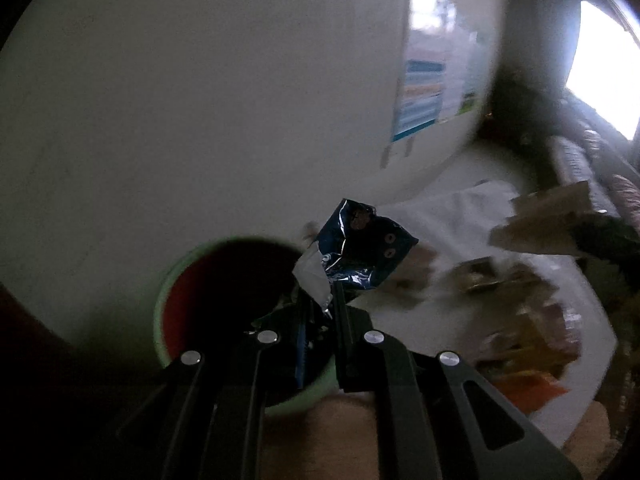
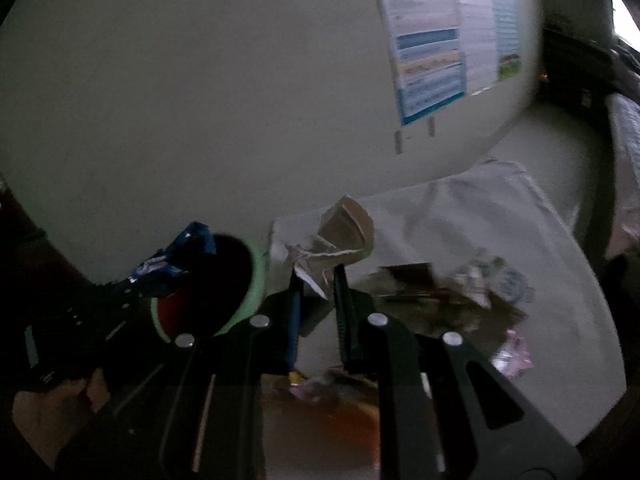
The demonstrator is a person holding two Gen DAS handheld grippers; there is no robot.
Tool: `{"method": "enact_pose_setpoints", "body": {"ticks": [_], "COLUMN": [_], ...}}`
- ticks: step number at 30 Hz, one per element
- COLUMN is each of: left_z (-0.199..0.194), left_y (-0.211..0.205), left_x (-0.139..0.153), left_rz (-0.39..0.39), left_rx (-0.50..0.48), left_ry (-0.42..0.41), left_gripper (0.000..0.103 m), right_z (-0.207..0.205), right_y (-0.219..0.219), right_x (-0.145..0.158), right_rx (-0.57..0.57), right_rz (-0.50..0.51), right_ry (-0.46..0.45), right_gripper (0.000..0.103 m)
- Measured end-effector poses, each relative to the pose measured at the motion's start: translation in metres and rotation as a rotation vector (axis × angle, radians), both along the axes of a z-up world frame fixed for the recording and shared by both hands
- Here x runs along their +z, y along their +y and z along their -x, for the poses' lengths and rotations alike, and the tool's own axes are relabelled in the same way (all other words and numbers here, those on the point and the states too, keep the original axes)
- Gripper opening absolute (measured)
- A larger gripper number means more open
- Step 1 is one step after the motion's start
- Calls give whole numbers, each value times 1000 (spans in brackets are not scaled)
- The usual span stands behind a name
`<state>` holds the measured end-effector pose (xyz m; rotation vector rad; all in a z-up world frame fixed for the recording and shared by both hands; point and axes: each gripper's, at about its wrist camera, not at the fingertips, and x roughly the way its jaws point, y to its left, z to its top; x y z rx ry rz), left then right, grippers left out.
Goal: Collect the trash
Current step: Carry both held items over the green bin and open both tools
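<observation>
My left tool (image 1: 326, 300) is pinched tight on a crumpled blue wrapper (image 1: 362, 246), holding it over the far rim of the green bin (image 1: 160, 308), whose dark mouth sits just below and beside my fingers. My right tool (image 2: 318, 276) is clamped on a torn scrap of brown cardboard (image 2: 346, 226), just to the right of that same bin (image 2: 258, 280). Beyond it, more wrappers and scraps (image 2: 472, 280) lie scattered on a white sheet (image 2: 500, 216) spread beside a big white appliance (image 2: 200, 100) with a printed label (image 2: 432, 68).
</observation>
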<state>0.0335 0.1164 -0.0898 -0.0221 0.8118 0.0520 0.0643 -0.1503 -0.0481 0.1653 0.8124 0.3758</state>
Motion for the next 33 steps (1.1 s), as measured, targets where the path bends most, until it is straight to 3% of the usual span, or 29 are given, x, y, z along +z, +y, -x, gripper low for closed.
{"method": "enact_pose_setpoints", "body": {"ticks": [9, 15, 20, 26, 29, 31, 33], "left_z": [-1, 3, 4, 4, -1, -4, -6], "left_y": [81, 105, 111, 115, 115, 115, 116], "left_x": [-43, -51, -59, -67, -69, -71, -74], "left_rz": [25, 42, 61, 77, 82, 84, 85], "left_rx": [163, 205, 213, 213, 216, 218, 217], "left_ry": [114, 119, 133, 141, 145, 149, 155], "left_gripper": [8, 8, 8, 8, 8, 8, 8], "right_z": [-35, -52, -59, -62, -62, -63, -62], "right_y": [107, 176, 201, 214, 217, 220, 222], "right_x": [-25, -66, -92, -101, -103, -103, -103], "right_rx": [206, 332, 381, 399, 402, 401, 404], "right_rz": [31, 109, 141, 152, 147, 145, 138], "right_ry": [71, 163, 225, 249, 258, 258, 255], "right_gripper": [16, 16, 16, 17, 24, 42, 42]}}
